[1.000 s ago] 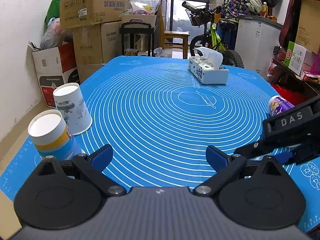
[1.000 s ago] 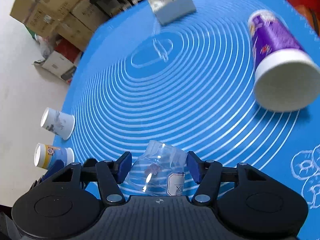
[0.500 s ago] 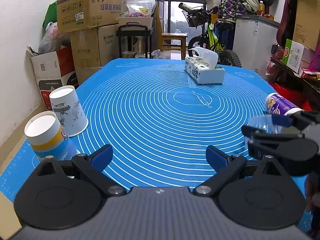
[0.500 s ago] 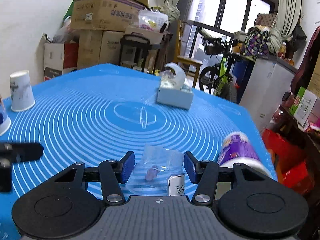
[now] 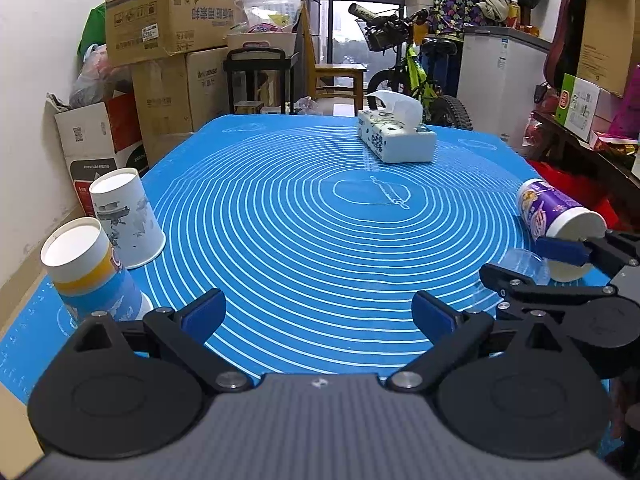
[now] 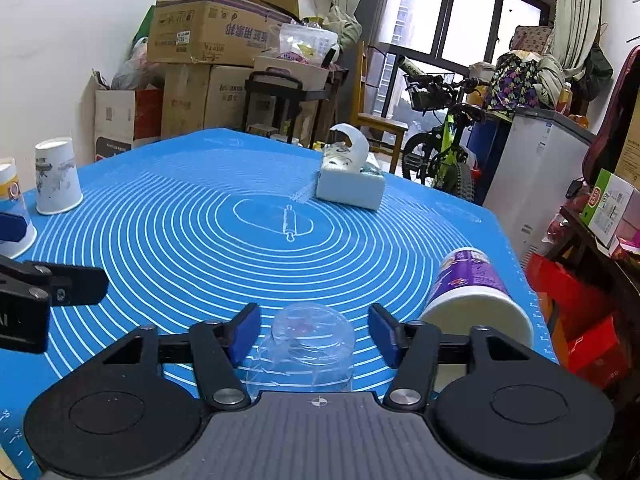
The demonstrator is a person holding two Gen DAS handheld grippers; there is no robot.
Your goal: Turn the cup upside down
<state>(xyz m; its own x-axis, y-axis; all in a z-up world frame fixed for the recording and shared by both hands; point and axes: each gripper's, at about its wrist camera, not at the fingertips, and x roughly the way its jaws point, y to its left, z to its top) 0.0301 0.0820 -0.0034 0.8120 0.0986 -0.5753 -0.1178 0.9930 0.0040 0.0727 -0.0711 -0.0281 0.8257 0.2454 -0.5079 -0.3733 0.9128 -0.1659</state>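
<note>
A clear plastic cup [image 6: 308, 344] stands upside down on the blue mat [image 6: 200, 248], between the fingers of my right gripper [image 6: 314, 332]. The jaws are open, with a gap on each side of the cup. In the left wrist view the cup [image 5: 524, 266] shows faintly at the right, by the right gripper [image 5: 560, 264]. My left gripper [image 5: 318, 314] is open and empty over the mat's near edge. A purple paper cup [image 6: 472, 292] lies on its side just right of the clear cup.
Two paper cups stand upside down at the mat's left edge: a white one [image 5: 126, 216] and a blue-and-yellow one [image 5: 90, 268]. A tissue box [image 5: 394, 140] sits at the far side. Cardboard boxes, a bicycle and a cabinet stand beyond the table.
My right gripper turned the clear cup upside down, lowered it onto the mat and opened off it. The left gripper has barely moved.
</note>
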